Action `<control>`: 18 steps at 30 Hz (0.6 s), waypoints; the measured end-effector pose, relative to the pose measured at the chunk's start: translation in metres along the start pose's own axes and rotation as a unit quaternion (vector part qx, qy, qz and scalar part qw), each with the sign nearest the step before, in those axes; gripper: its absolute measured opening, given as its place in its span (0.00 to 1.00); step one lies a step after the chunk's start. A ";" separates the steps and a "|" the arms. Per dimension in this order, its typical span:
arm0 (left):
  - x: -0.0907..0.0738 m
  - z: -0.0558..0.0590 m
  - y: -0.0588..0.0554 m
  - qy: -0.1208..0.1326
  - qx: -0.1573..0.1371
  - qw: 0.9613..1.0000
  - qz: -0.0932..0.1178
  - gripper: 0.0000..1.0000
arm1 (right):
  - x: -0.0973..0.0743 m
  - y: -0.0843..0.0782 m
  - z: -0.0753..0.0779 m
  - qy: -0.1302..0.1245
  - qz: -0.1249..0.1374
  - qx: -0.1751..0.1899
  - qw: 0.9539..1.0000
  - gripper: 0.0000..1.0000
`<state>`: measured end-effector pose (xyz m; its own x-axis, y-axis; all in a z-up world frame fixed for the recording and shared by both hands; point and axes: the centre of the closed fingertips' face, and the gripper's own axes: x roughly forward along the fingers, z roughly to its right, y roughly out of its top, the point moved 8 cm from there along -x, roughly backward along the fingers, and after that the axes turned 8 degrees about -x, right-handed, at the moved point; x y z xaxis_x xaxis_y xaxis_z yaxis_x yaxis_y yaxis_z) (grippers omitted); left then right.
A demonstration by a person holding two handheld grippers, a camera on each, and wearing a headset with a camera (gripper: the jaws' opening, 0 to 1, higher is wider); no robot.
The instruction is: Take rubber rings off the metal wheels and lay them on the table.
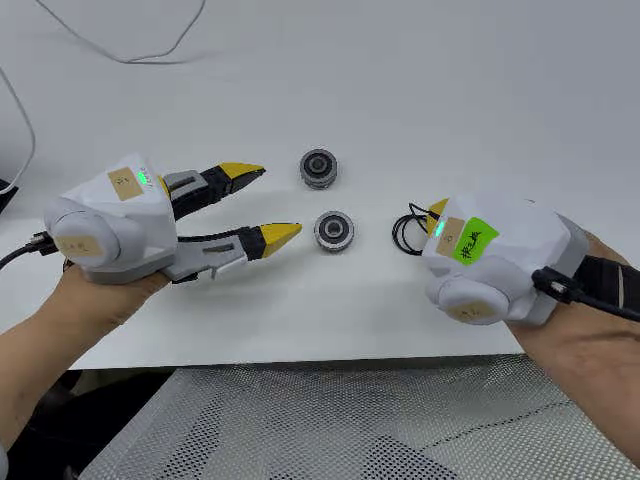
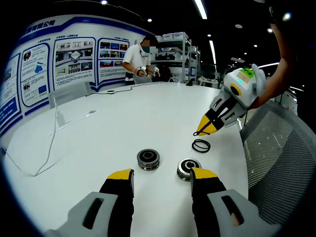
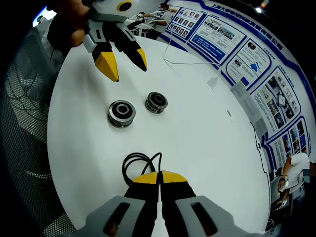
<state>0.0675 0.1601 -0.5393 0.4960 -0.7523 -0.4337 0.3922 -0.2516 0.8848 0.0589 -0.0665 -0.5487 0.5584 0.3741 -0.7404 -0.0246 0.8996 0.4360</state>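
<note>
Two rubber rings [image 1: 404, 235] (one in right gripper [image 3: 159, 175]) beside metal wheels [image 1: 334, 231].

Head view looking steeply down at white table [image 1: 450, 90], 2 gripper views low, facing each other, all 3 sharing 2 metal wheels [image 1: 334, 231] mid-frame.
</note>
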 end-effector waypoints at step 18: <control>-0.004 0.002 -0.004 0.003 -0.010 1.000 -0.003 0.47 | -0.007 0.002 -0.001 0.010 0.021 0.018 1.000 0.09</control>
<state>0.0621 0.1626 -0.5402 0.4977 -0.7474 -0.4400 0.4102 -0.2441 0.8787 0.0544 -0.0675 -0.5431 0.5413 0.4152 -0.7311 -0.0176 0.8750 0.4839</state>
